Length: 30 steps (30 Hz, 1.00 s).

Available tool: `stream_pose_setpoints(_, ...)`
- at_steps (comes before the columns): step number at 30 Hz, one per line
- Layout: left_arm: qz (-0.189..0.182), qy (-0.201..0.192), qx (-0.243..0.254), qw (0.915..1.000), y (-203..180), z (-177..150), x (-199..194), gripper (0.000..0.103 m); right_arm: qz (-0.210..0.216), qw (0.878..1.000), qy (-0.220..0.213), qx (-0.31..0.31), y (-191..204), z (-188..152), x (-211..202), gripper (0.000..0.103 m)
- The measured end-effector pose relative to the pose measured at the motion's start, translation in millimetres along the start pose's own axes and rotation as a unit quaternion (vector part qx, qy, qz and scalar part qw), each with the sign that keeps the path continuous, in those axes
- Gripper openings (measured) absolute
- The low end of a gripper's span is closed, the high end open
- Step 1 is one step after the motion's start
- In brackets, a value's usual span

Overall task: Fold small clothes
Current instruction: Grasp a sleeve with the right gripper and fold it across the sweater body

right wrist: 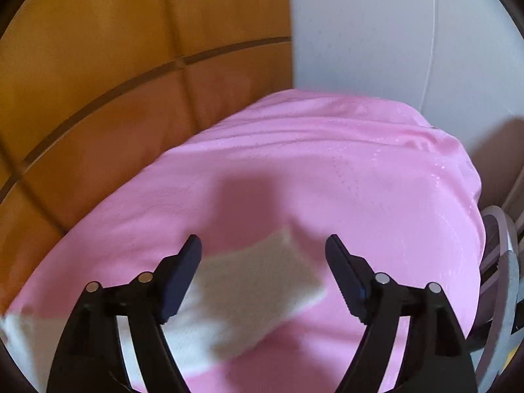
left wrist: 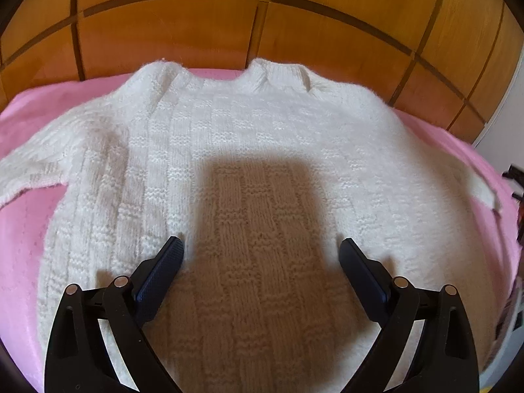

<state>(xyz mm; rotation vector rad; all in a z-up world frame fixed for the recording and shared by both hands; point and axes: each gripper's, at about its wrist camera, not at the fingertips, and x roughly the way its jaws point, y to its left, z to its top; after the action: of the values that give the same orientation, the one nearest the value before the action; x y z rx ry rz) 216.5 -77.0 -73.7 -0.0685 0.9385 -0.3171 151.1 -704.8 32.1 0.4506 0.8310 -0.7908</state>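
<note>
A small white knitted sweater (left wrist: 249, 150) lies flat on a pink sheet (left wrist: 23, 229), its collar toward the wooden wall. My left gripper (left wrist: 262, 249) hangs open just above the sweater's lower middle, nothing between its fingers. In the right wrist view one sleeve (right wrist: 258, 285) of the sweater stretches out flat over the pink sheet (right wrist: 327, 163), cuff pointing away. My right gripper (right wrist: 263, 245) hovers open above that sleeve, apart from it. The view is slightly blurred.
An orange wooden panelled wall (left wrist: 229, 26) rises right behind the bed. A white wall (right wrist: 376, 32) stands at the right. The bed's right edge drops off near a grey round object (right wrist: 504, 262). Pink sheet lies bare beyond the sleeve.
</note>
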Motion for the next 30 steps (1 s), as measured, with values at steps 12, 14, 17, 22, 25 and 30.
stream_pose_setpoints(12, 0.018, -0.038, -0.079, 0.9960, 54.5, -17.0, -70.5, 0.095, 0.204, 0.970, 0.102, -0.081, 102.2, -81.3, -8.4, 0.061)
stream_pose_setpoints(14, 0.031, -0.043, -0.091, 0.9944, 65.4, -21.1, -82.1, 0.095, 0.134, 0.977, 0.124, -0.114, 118.8, -89.1, 26.7, 0.062)
stream_pose_setpoints(17, 0.054, -0.050, -0.111, 0.9911, 88.9, -31.5, -102.4, 0.095, 0.092, 0.981, 0.107, -0.135, 134.7, -95.8, 35.3, 0.069)
stream_pose_setpoints(22, 0.075, -0.037, -0.142, 0.9863, 128.0, -63.3, -121.5, 0.095, 0.120, 0.979, 0.096, -0.137, 139.7, -107.1, 2.6, 0.084)
stream_pose_setpoints(25, 0.061, -0.021, -0.160, 0.9851, 142.5, -85.7, -128.8, 0.095, 0.184, 0.963, 0.125, -0.152, 143.4, -131.6, -19.4, 0.086)
stream_pose_setpoints(30, -0.024, 0.007, -0.208, 0.9777, 158.1, -120.9, -138.2, 0.085, 0.294, 0.919, 0.182, -0.190, 140.0, -190.8, -67.3, 0.087)
